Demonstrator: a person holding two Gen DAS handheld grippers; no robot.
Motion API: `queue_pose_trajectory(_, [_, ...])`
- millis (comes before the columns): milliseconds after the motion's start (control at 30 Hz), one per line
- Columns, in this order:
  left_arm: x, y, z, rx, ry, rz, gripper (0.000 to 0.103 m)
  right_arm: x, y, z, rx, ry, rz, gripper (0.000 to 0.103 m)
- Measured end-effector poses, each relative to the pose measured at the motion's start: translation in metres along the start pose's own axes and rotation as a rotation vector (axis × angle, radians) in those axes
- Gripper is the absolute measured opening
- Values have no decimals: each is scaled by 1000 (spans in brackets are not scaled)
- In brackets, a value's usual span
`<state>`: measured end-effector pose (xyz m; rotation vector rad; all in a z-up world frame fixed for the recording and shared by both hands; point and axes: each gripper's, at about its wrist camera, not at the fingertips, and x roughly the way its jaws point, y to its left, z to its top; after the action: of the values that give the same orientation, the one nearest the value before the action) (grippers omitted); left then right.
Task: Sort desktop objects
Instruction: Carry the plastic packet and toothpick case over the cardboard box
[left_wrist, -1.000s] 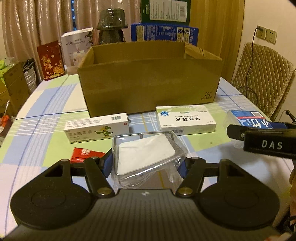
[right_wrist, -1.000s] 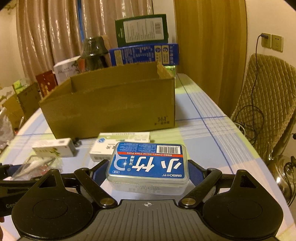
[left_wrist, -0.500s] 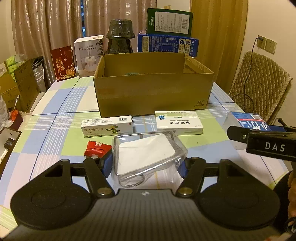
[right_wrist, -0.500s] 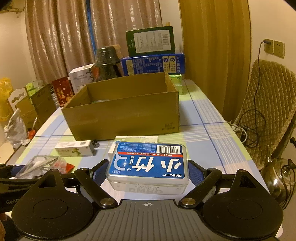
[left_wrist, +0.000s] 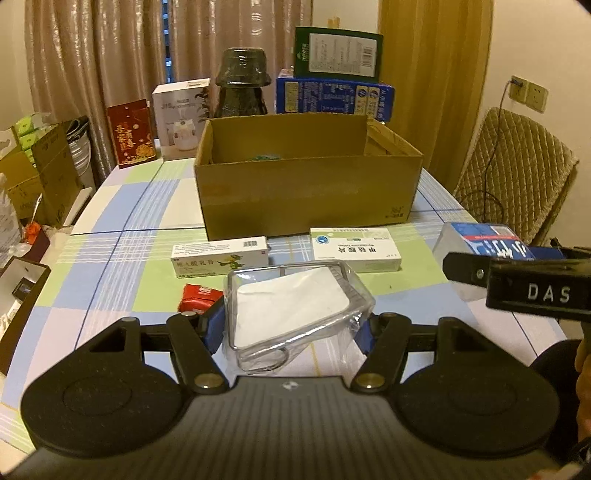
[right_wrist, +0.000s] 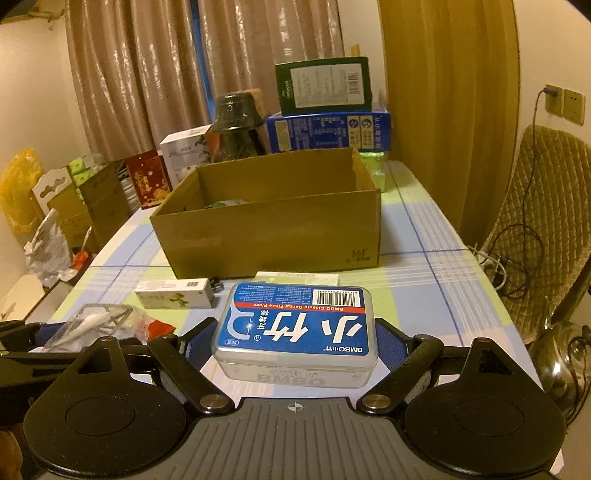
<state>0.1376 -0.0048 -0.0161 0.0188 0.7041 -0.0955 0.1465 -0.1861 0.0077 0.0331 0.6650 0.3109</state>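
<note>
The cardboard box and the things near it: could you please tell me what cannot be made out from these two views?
- Cardboard box contents: both views, the front wall hides all but a greenish scrap.
- White medicine box: right wrist view, mostly hidden behind the floss case held in the right gripper.
- Red packet: left wrist view, partly covered by the left gripper and its clear plastic packet; print unreadable.
</note>
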Motion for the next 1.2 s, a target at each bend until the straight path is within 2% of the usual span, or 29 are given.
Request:
queue_pose_trajectory(667, [-10,5,3,-30,-17,0,61,-3,-5,-3,20,4,2,85])
queue_pose_trajectory(1200, [-3,0,14,-19,-16,-7,61,3,-16,15,8,-10,-10,85])
